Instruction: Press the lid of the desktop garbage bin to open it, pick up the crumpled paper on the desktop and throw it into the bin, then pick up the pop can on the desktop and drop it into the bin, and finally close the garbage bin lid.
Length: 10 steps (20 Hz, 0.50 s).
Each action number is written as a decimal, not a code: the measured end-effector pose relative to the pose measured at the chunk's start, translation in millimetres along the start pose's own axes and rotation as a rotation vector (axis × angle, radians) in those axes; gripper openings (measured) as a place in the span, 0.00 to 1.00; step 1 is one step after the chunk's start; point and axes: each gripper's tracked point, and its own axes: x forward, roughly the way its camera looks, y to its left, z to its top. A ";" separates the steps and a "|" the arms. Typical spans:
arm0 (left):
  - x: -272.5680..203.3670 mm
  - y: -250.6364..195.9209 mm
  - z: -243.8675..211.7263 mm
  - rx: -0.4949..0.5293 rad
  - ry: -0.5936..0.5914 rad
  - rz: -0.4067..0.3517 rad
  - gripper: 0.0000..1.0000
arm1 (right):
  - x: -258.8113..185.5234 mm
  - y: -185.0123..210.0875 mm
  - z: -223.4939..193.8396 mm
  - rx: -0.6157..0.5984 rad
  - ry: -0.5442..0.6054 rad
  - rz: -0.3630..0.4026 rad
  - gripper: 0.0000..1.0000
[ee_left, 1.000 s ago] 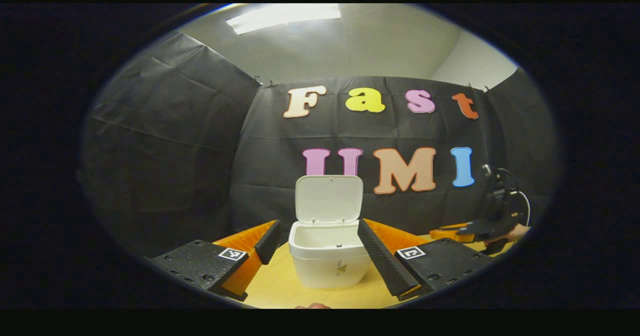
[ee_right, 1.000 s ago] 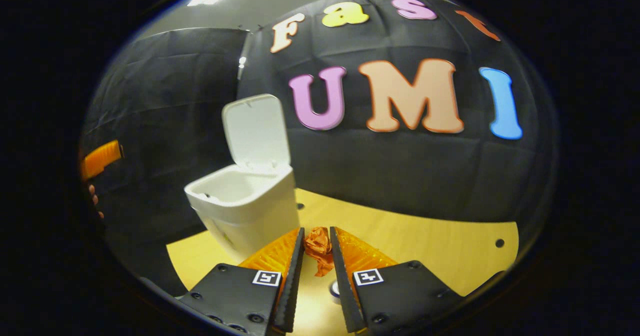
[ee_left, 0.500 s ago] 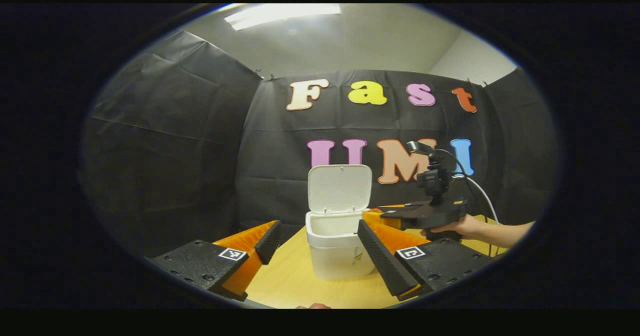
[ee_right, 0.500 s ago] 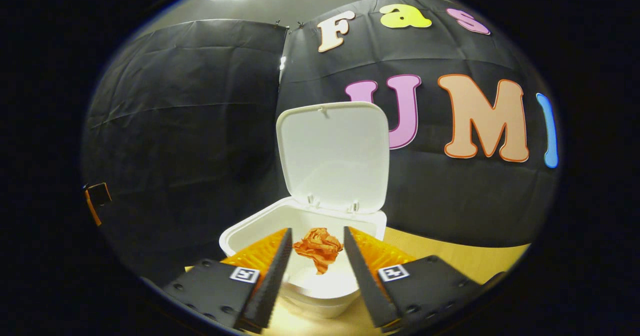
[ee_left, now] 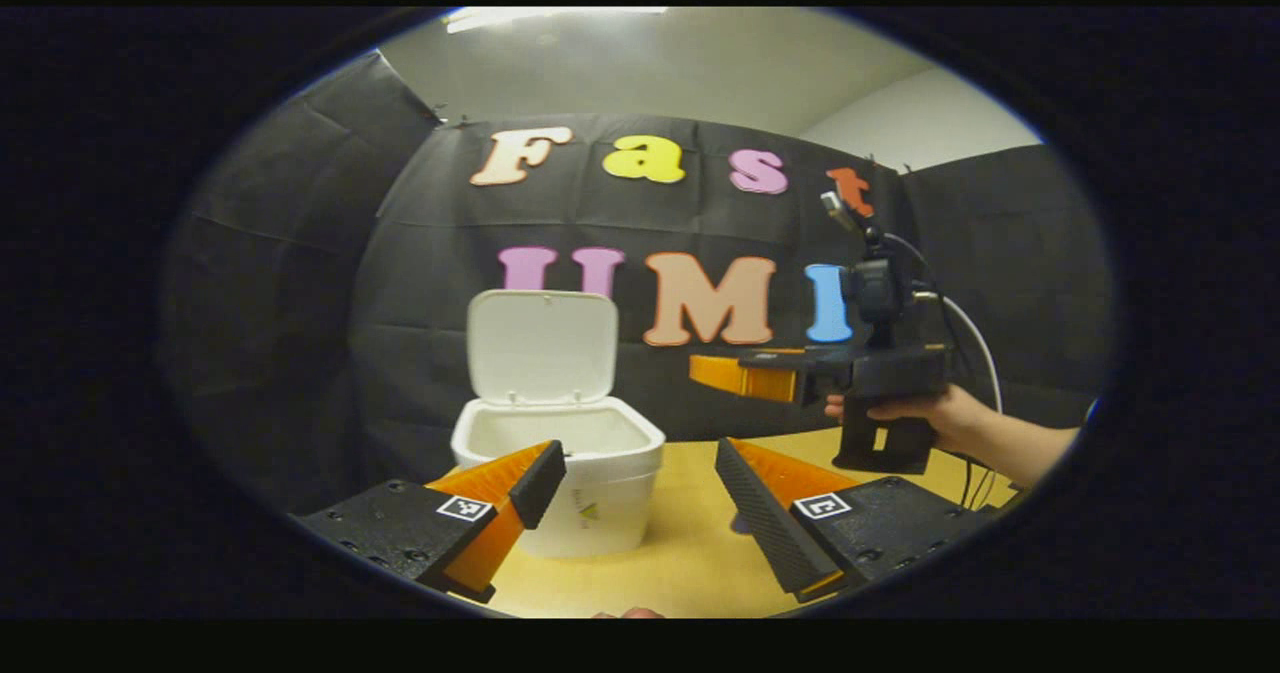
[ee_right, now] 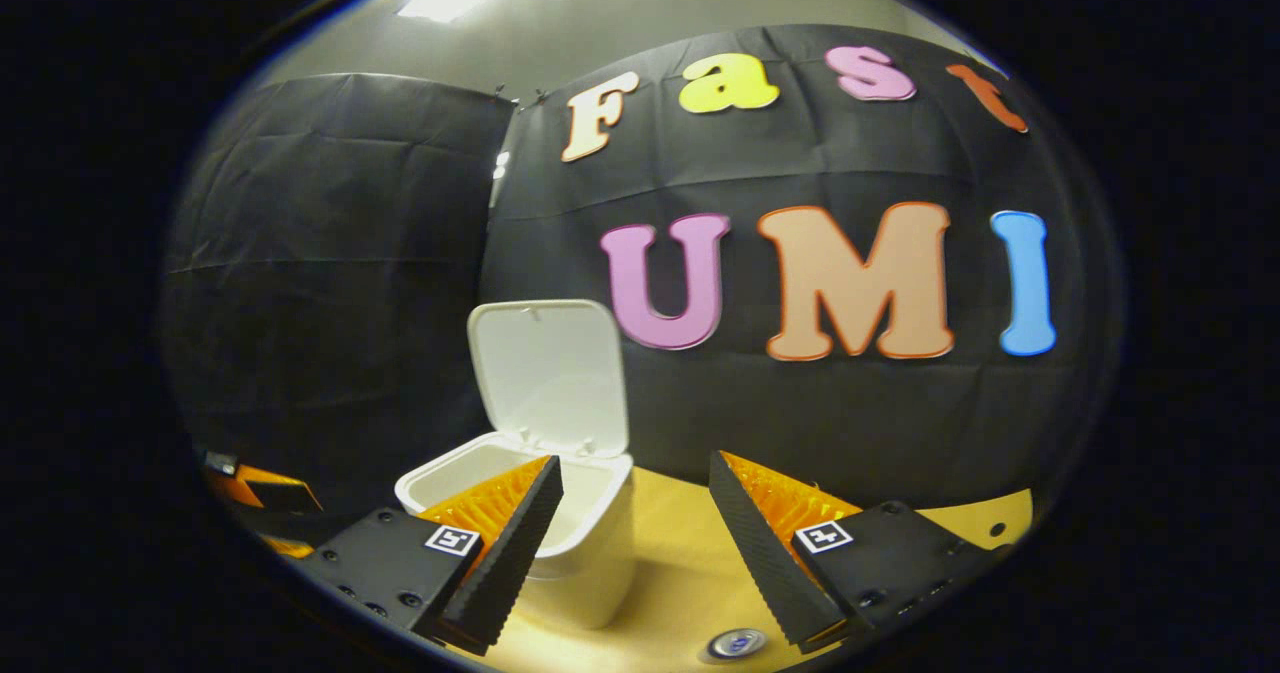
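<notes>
White plastic bin (ee_left: 570, 493) is the thing to go by here, sitting on the pale wood table (ee_left: 680, 553) with its lid (ee_left: 541, 345) flipped up and standing upright at the back edge. The left gripper (ee_left: 635, 498) has its jaws wide apart with nothing between them; in the left gripper view one finger overlaps the bin's front wall and the other is off to the bin's right over bare table. The right gripper (ee_right: 630, 528) is spread wide too and holds nothing; in the right gripper view its one finger crosses in front of the bin's open mouth and the other sits to the right of the bin. From the left gripper view you can also see the right gripper up in the air to the right of the bin, higher than its rim, level, held by a hand (ee_left: 935, 418). The can (ee_right: 735, 643) is on the table right of the bin, just its top peeking in at the bottom of the right gripper view. Can't tell where the paper is, the inside of the bin isn't readable from either angle.
</notes>
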 end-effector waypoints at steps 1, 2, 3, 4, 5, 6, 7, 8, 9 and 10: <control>12.8 -23.3 -9.1 -0.004 0.005 -0.055 0.93 | -18.4 -26.5 4.8 0.007 -0.012 -0.058 0.98; 24.6 -45.7 -18.2 -0.018 0.005 -0.102 0.93 | -40.9 -50.7 7.4 0.014 -0.026 -0.116 0.98; 36.4 -64.4 -28.2 -0.030 0.005 -0.133 0.93 | -64.5 -75.3 9.4 0.022 -0.039 -0.175 0.98; 51.0 -78.8 -38.6 -0.027 0.002 -0.153 0.94 | -90.2 -96.4 8.6 0.031 -0.054 -0.231 0.98; 68.9 -90.8 -51.9 -0.009 0.019 -0.166 0.93 | -114.9 -115.3 6.4 0.047 -0.060 -0.285 0.98; 86.7 -102.2 -68.5 0.011 0.037 -0.180 0.93 | -139.5 -131.5 2.6 0.065 -0.063 -0.337 0.98; 103.0 -113.8 -84.3 0.028 0.051 -0.197 0.93 | -164.2 -145.9 -2.8 0.083 -0.061 -0.387 0.99; 118.3 -122.8 -100.5 0.035 0.071 -0.211 0.93 | -187.8 -159.2 -9.5 0.097 -0.057 -0.437 0.98; 134.8 -132.8 -117.3 0.027 0.097 -0.232 0.93 | -209.8 -171.0 -15.9 0.107 -0.050 -0.487 0.98; 147.5 -139.9 -134.7 0.011 0.134 -0.247 0.93 | -231.1 -180.4 -23.2 0.111 -0.042 -0.534 0.98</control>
